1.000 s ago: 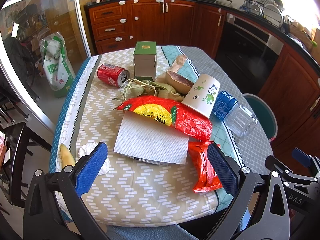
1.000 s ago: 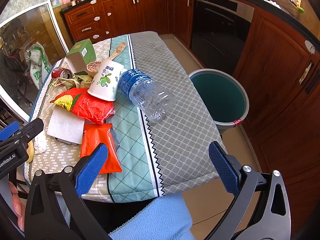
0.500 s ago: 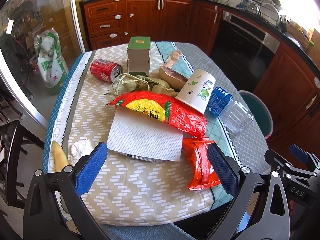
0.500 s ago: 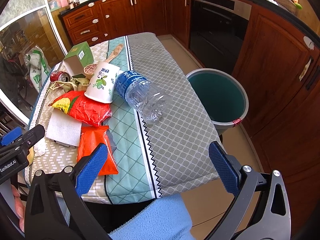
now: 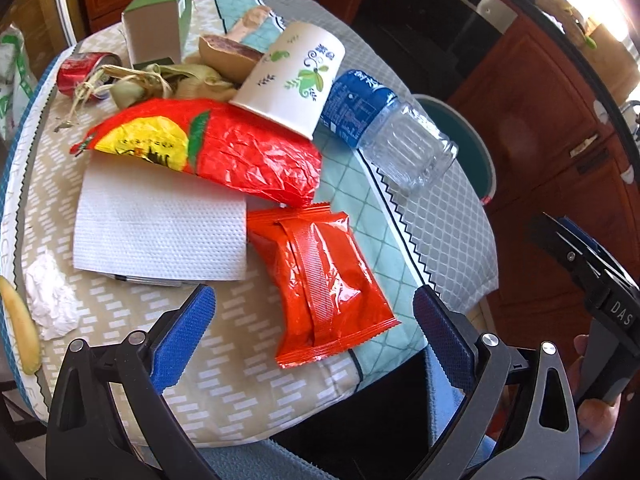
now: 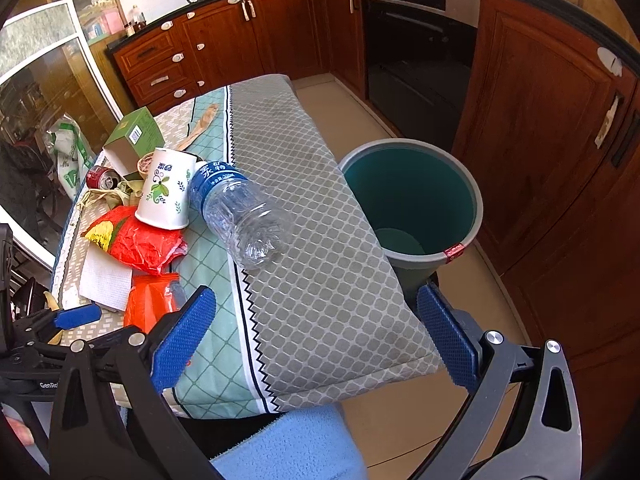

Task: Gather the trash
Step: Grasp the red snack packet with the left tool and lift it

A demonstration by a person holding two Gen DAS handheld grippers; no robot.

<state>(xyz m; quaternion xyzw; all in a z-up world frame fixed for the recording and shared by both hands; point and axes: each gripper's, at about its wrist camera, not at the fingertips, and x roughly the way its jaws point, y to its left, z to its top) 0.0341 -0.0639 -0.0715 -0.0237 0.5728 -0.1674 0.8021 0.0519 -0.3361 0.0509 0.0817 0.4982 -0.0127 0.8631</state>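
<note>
My left gripper (image 5: pixel 314 332) hangs open over the table's near edge, its blue pads either side of an orange snack packet (image 5: pixel 320 276). Beyond it lie a white paper towel (image 5: pixel 160 232), a red crisp bag (image 5: pixel 224 148), a tipped paper cup (image 5: pixel 296 76), a clear plastic bottle (image 5: pixel 388 128), a red can (image 5: pixel 80 72) and a green box (image 5: pixel 156 24). My right gripper (image 6: pixel 312 340) stands open above the grey part of the tablecloth, short of the bottle (image 6: pixel 240 212). A green trash bin (image 6: pixel 412 204) stands on the floor right of the table.
A crumpled tissue (image 5: pixel 52 300) and a banana (image 5: pixel 18 324) lie at the table's left edge. Corn husks (image 5: pixel 160 80) and a brown food scrap (image 5: pixel 228 52) sit near the box. Wooden cabinets (image 6: pixel 552 128) and an oven (image 6: pixel 416 48) line the wall behind the bin.
The left gripper has moved forward, down and right, bringing the orange packet between its pads. The right gripper has shifted right toward the bin side. Both remain open.
</note>
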